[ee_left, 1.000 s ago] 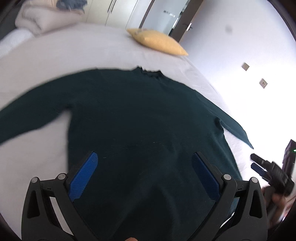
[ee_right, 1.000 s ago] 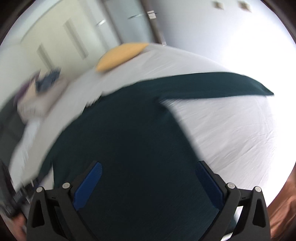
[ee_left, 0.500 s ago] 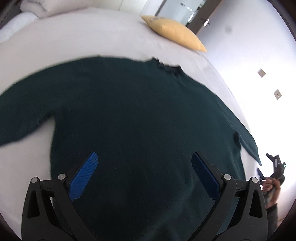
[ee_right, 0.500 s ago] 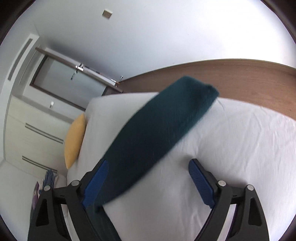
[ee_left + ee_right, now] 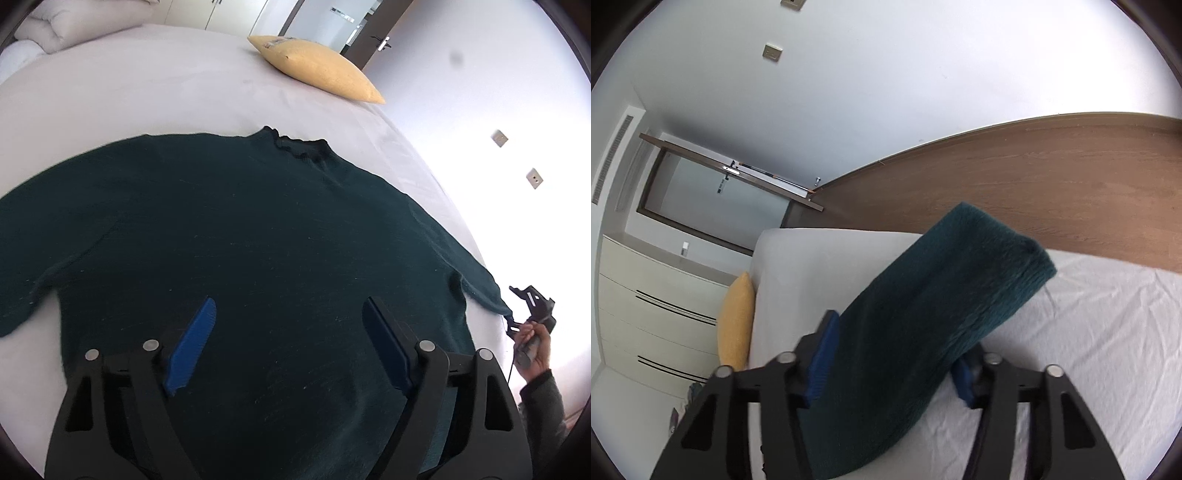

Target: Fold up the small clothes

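While the dark green sweater (image 5: 258, 240) lies spread flat, collar away from the camera, on the white bed (image 5: 147, 96), the left gripper (image 5: 291, 343) hovers over its lower body with jaws wide apart and nothing between them. At the bed's right edge, the right gripper (image 5: 890, 362) has its blue pads (image 5: 822, 360) around the sweater's sleeve (image 5: 942, 295), apparently clamped, though the far pad is mostly hidden; a yellow pillow (image 5: 317, 70) rests beyond the collar.

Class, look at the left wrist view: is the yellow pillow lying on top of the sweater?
No. The pillow lies on the bed beyond the sweater, with bare sheet between them.
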`<state>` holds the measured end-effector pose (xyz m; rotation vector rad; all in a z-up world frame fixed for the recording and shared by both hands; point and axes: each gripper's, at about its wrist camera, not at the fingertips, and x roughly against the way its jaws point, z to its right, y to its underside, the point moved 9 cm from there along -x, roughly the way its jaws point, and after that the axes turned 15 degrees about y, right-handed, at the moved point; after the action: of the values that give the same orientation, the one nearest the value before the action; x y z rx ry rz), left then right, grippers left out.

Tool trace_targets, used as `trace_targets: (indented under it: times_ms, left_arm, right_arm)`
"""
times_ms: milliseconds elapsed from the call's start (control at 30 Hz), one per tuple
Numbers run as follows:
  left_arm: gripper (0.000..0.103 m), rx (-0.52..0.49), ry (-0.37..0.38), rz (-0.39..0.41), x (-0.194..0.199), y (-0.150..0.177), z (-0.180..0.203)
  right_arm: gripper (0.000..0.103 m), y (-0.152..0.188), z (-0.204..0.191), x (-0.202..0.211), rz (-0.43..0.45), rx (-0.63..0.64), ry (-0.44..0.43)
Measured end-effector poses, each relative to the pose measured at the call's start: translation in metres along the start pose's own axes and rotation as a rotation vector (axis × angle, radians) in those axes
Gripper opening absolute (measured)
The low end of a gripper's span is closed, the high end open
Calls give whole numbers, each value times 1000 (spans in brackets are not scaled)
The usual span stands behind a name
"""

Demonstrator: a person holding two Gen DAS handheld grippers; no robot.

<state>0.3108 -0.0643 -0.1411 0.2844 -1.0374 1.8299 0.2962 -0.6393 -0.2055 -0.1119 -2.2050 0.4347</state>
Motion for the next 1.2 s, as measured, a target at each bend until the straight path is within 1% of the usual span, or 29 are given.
trace_targets:
  times_ms: [33, 100, 167, 200, 267, 333, 367, 433, 500, 567, 600, 667, 700, 733, 800, 867, 900, 1000, 1033, 1067, 1133, 1200]
  left_arm:
    - [81, 1, 4, 2, -2, -3, -1]
    - [81, 9, 16, 6, -5, -8, -4]
    - [81, 41, 47, 10, -9, -12, -9]
    - [81, 57, 65, 14, 2, -3, -10]
    - [81, 89, 101, 17, -2, -9, -16]
    - [81, 109, 125, 20, -7, -17, -21]
    - [81, 120, 143, 23, -11, -19, -19]
    - [81, 143, 182, 26, -13, -25, -18]
    - [81, 182, 254, 28, -18, -30, -15]
    - [82, 217, 304, 31, -22, -34, -14]
    - [84, 227, 320, 25, -27, -36, -13]
    - [85, 248, 349, -8, -37, -37, -11]
    - [85, 261, 363, -26, -43, -37, -11]
    - [85, 272, 375, -37, -49, -36, -10]
    - [85, 300, 401, -57, -62, -33, -9]
    - [85, 342, 426, -74, -77, -34, -10]
    - [85, 365, 443, -81, -84, -35, -9]
    - [85, 432, 513, -106, -105, -36, -2]
    - [85, 460, 529, -112, -111, -37, -2]
    - [85, 491, 553, -115, -118, -41, -1]
    - [85, 538, 601, -95, -119, -46, 0]
    - [85, 542, 587, -80, -118, -49, -3]
  right_arm:
    - [44, -1, -1, 0, 0, 11, 12]
    - [20, -1, -2, 2, 13, 49, 52]
    - [16, 5, -13, 11, 40, 92, 80]
    - [13, 9, -28, 16, 62, 141, 78]
    - [12, 27, -59, 30, 108, 280, 80]
    - [12, 66, -107, 49, 152, 480, 53]
    - [12, 94, -133, 60, 173, 592, 26]
    - [11, 167, -181, 79, 205, 837, -31]
    - [11, 254, -216, 91, 218, 1081, -92]
    - [11, 332, -225, 92, 205, 1267, -130]
    - [11, 367, -222, 88, 198, 1341, -131]
    - [11, 411, -216, 69, 155, 1428, -108]
    - [11, 428, -210, 61, 118, 1450, -96]
    - [11, 440, -202, 58, 103, 1465, -86]
    - [11, 445, -199, 55, 110, 1486, -77]
    - [11, 446, -194, 58, 115, 1479, -75]
    - [11, 445, -208, 52, 117, 1474, -75]
    - [11, 433, -230, 32, 159, 1500, -56]
    - [11, 436, -233, 39, 177, 1519, -51]
    - [11, 438, -230, 41, 190, 1537, -46]
    - [12, 444, -228, 45, 212, 1567, -44]
    - [12, 448, -222, 44, 209, 1568, -47]
